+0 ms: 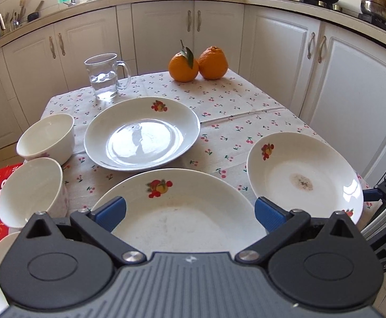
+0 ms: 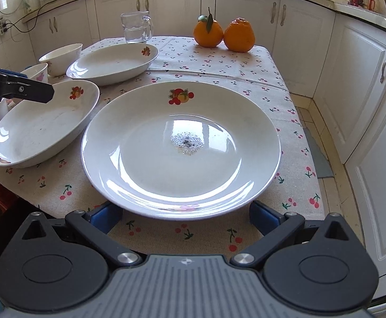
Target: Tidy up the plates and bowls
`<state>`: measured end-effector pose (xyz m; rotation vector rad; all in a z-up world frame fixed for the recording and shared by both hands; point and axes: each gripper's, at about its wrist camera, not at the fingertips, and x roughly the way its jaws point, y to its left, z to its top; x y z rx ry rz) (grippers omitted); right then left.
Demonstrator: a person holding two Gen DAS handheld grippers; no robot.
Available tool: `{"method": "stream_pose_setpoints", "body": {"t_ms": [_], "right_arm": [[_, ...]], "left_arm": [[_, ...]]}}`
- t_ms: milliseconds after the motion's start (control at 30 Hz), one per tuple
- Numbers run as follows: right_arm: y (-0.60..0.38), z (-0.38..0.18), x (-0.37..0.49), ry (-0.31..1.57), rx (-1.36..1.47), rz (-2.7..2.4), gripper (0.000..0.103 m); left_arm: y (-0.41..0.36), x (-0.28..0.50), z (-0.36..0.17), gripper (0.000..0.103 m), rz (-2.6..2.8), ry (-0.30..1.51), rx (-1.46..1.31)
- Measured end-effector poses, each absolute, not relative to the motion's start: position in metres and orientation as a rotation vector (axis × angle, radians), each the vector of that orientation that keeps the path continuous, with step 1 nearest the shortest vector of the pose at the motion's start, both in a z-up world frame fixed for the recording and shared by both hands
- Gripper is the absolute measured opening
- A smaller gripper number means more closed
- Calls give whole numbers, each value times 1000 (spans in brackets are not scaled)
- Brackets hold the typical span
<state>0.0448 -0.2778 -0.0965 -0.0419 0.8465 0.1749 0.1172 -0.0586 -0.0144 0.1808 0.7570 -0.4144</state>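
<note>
Plates [image 2: 181,148] look glazed, stiff, slippery and breakable, best pinched at the near rim; both grippers' fingers [image 1: 268,213] gape wide, holding nothing.

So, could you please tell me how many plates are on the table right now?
3. The stained plate sits nearest the right gripper, a second plate lies under the left gripper, and a third plate sits farther back, beside the bowls. None appear hidden.
</note>
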Motion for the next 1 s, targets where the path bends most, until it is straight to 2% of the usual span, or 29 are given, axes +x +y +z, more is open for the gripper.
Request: {"method": "stream_pose_setpoints", "body": {"t_ms": [433,767,1000], "right_arm": [[-289,-104,37,751,-56,238,103],[-298,-104,33,730,-70,290,103],[-298,-104,33,726,-71,292,103]], "left_arm": [[-116,162,-16,103,-683,885,237],[-172,205,-40,102,-864,1016,372],[-192,222,-53,95,-909,1074,409]]}}
